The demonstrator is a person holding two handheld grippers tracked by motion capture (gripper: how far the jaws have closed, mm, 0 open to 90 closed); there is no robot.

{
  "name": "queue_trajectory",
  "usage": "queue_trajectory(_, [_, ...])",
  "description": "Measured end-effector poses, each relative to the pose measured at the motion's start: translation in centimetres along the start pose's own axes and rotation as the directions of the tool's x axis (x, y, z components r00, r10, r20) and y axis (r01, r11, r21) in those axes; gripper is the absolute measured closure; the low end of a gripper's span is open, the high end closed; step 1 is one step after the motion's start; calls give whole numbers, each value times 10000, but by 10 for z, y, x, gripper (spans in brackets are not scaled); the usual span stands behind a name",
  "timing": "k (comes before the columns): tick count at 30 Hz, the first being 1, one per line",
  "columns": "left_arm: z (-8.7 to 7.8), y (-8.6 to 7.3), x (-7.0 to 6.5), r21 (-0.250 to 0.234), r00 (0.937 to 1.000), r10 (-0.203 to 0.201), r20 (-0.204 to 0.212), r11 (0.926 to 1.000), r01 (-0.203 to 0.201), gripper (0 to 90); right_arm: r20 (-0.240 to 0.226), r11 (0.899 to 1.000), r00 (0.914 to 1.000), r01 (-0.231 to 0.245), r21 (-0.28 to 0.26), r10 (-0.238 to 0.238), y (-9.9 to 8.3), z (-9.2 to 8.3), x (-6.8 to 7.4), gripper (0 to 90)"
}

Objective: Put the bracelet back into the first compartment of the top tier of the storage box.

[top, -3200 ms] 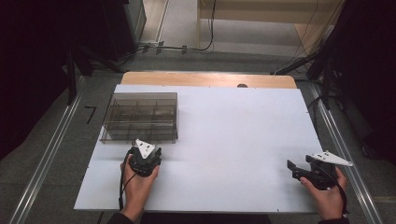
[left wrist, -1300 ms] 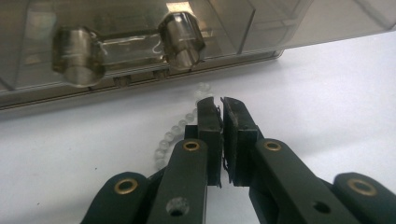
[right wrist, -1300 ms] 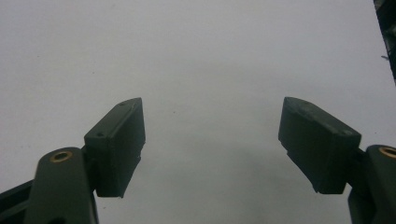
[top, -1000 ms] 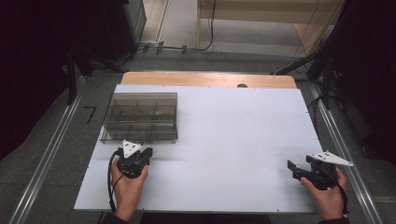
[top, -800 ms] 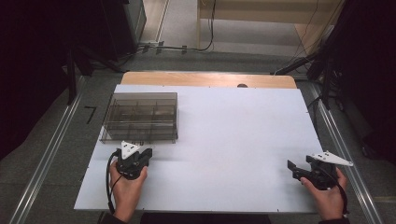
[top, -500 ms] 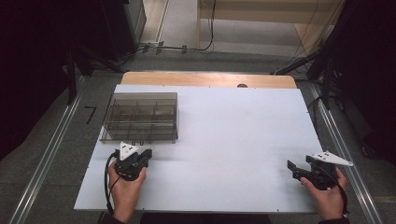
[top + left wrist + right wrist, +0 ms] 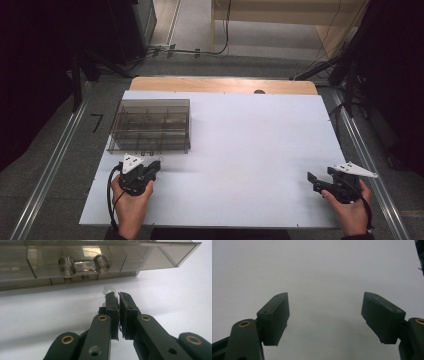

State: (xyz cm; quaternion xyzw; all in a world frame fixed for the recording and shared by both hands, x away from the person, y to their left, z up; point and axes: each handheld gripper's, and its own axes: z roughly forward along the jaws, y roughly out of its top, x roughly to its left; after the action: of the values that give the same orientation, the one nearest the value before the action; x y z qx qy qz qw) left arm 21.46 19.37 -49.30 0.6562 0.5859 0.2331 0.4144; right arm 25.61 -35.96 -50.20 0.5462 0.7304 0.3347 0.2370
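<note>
One clear, smoky-tinted plastic organizer box [image 7: 150,126] is my landmark: flat, rectangular, hard and glossy, split by thin walls into small compartments whose number I cannot count from the high view, and it lies on the far left part of the white board [image 7: 250,150] that covers the wooden table [image 7: 222,85]. My left gripper [image 7: 154,165] sits just on the near side of the box's front edge, its tips close to that edge but not touching as far as I can tell. In the left gripper view the box's front [image 7: 100,262] fills the upper part, cut off at the left and top, and shows one moulded clear handle [image 7: 83,265] made of two round stubs joined by a bar. My left gripper [image 7: 118,297] has its two matte black jaws drawn nearly together, a thin slit between the worn pads; something small and clear [image 7: 108,290] peeks out just past the tips, too blurred for me to say whether I am pinching it. My right gripper [image 7: 311,179] rests far to the right of the box, near the board's right edge. In the right gripper view my right gripper [image 7: 325,306] has its two blocky, dull black pads spread wide over bare, smooth white surface, holding nothing.
</note>
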Motion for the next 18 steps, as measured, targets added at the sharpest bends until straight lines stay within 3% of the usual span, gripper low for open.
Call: queue_trajectory(18, [-19,-3,3,-350,10000,16,14,9994,-15,872,-7,10000,10000,8,15,-8,0,0,0,218])
